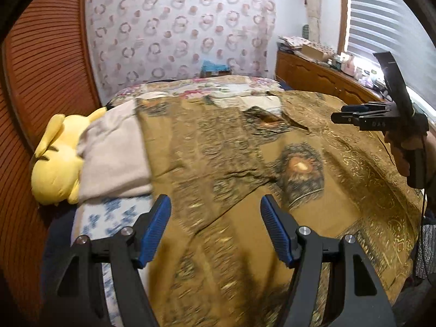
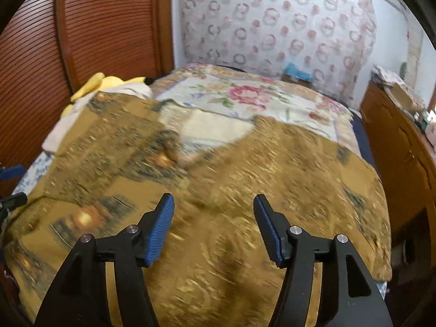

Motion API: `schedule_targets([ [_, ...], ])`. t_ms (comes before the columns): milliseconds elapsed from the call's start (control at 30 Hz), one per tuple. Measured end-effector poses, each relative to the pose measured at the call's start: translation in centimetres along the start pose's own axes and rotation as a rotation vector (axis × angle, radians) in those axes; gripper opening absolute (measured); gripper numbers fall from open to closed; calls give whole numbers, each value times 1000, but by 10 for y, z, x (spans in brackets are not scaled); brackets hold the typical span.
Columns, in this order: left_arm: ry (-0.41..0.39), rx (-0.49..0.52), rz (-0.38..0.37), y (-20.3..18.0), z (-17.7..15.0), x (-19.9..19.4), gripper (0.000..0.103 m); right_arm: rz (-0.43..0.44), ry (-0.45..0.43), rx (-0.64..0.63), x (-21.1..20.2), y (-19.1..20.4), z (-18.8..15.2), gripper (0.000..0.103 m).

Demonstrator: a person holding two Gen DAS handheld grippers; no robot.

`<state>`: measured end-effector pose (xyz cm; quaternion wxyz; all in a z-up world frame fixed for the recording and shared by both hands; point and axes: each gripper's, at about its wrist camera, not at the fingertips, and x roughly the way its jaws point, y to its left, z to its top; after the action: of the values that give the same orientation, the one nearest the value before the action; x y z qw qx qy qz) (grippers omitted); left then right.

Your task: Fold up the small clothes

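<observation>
A brown-gold patterned garment (image 1: 245,169) lies spread flat over the bed; it also fills the right wrist view (image 2: 218,190). My left gripper (image 1: 215,204) is open and empty, hovering above the garment's near left part. My right gripper (image 2: 214,203) is open and empty above the garment's near middle. The right gripper also shows in the left wrist view (image 1: 338,114), held in a hand over the garment's right side. The scene is motion-blurred.
A yellow plush toy (image 1: 54,160) and a folded beige cloth (image 1: 114,155) lie at the bed's left side. A floral blanket (image 2: 245,95) covers the far bed. A wooden slatted door (image 2: 95,27) is left, a wooden dresser (image 1: 313,73) right.
</observation>
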<state>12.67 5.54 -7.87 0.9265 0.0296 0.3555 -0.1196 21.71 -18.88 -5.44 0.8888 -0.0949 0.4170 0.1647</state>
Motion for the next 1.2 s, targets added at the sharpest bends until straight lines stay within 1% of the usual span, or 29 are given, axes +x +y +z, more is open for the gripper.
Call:
schedule_targets([
  [67,9,10,-15,-8,4,6,68,-23,8,17,0,-12,-9,62],
  [267,54,73,-44,-41,14,33,68,-40,58,43,6,-38,-33,63],
  [500,64,128,-68,-72,29,42,68,-35,97,38,13,-47,-51,63],
  [567,65,141,-76,-80,34,44,68,-38,89,46,12,-49,-54,67],
  [633,71,155,-86,-89,38,48,68,-33,87,60,11,-54,-56,69],
  [767,91,173,-101,-102,40,59,68,-37,92,67,10,-58,-57,77],
  [867,113,179,-101,-106,40,69,68,-31,101,73,7,-63,-58,77],
  [1000,142,189,-95,-111,34,78,68,-7,60,118,-13,-87,-62,77],
  [1100,145,188,-100,-114,31,82,68,-28,30,172,-30,-116,-65,77],
  [1200,153,174,-117,-112,31,82,69,-53,19,223,-43,-144,-69,77],
])
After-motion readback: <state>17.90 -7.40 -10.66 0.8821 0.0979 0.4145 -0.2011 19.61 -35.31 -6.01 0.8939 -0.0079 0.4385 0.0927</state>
